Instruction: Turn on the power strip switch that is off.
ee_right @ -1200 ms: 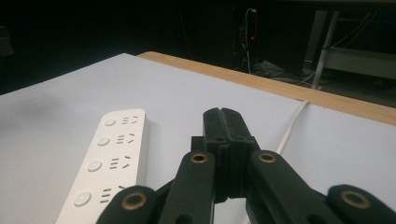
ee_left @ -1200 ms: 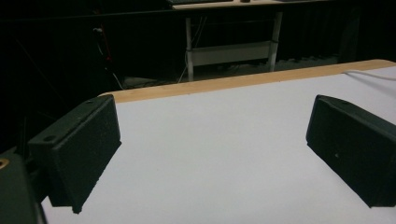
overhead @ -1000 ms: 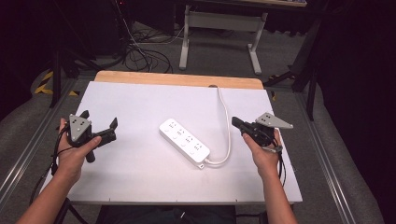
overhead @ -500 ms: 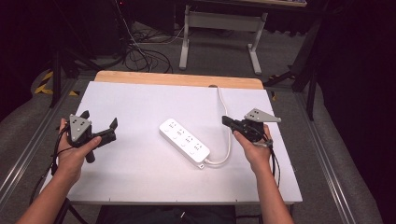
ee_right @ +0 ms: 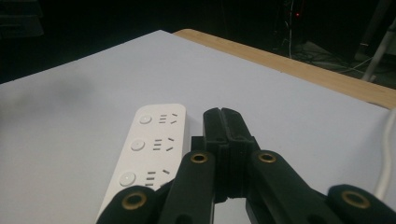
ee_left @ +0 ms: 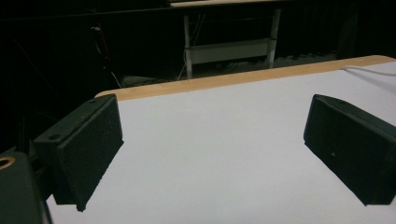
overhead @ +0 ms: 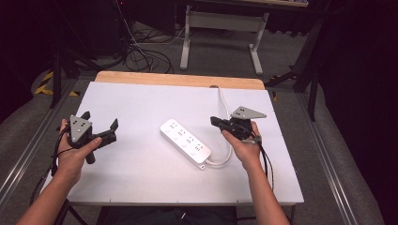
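Right tool point(overhead: 217, 121): shifted leftward toward the strip since a second ago; jaws pressed together, empty. White-topped desk with a wooden far edge point(overhead: 141, 164): near edge cut off in both gripper views. White oblong plastic power strip point(overhead: 185, 140): mid-desk, lying diagonally; near end hidden behind the right tool in the right gripper view. Left tool point(overhead: 101, 126): jaws wide, empty, well apart from the strip.

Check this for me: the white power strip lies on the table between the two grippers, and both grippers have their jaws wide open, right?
Not quite: the right gripper has its jaws shut together, as the right gripper view shows. The left gripper is open, and the power strip lies between them.
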The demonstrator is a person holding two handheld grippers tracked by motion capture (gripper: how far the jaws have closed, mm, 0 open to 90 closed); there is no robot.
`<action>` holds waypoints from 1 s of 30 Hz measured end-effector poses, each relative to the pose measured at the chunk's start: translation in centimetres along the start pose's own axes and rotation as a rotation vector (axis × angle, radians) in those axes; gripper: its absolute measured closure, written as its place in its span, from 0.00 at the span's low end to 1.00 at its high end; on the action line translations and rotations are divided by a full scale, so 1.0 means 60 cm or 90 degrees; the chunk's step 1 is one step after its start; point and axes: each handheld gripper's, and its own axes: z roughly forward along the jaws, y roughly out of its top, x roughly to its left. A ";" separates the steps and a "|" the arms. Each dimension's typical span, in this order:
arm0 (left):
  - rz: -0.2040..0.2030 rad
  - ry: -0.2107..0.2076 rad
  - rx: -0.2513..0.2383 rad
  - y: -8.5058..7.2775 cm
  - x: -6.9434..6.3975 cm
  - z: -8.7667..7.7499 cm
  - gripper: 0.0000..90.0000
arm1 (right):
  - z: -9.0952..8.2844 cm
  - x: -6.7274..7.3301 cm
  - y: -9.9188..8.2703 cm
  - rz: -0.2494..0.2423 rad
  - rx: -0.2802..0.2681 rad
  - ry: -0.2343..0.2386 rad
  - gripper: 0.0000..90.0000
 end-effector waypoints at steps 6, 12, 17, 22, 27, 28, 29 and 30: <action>0.000 0.000 0.001 -0.001 0.000 -0.001 0.06 | 0.024 0.016 0.005 -0.019 0.018 0.022 1.00; 0.001 0.002 0.002 -0.001 0.002 -0.003 0.06 | 0.046 0.027 0.009 -0.028 0.032 0.037 1.00; 0.000 0.004 0.004 -0.002 0.002 -0.004 0.06 | 0.063 0.036 0.012 -0.041 0.046 0.049 1.00; 0.003 0.004 0.003 -0.003 0.002 -0.006 0.06 | 0.076 0.042 0.011 -0.047 0.058 0.059 1.00; 0.001 0.007 0.003 -0.004 0.004 -0.008 0.06 | 0.094 0.055 0.010 -0.052 0.073 0.076 1.00; 0.002 0.007 0.003 -0.004 0.004 -0.008 0.06 | 0.099 0.058 0.008 -0.058 0.080 0.080 1.00; 0.003 0.008 0.003 -0.004 0.004 -0.009 0.06 | 0.103 0.061 0.007 -0.062 0.086 0.082 1.00; 0.002 0.009 0.003 -0.004 0.005 -0.009 0.06 | 0.108 0.065 0.005 -0.067 0.094 0.085 1.00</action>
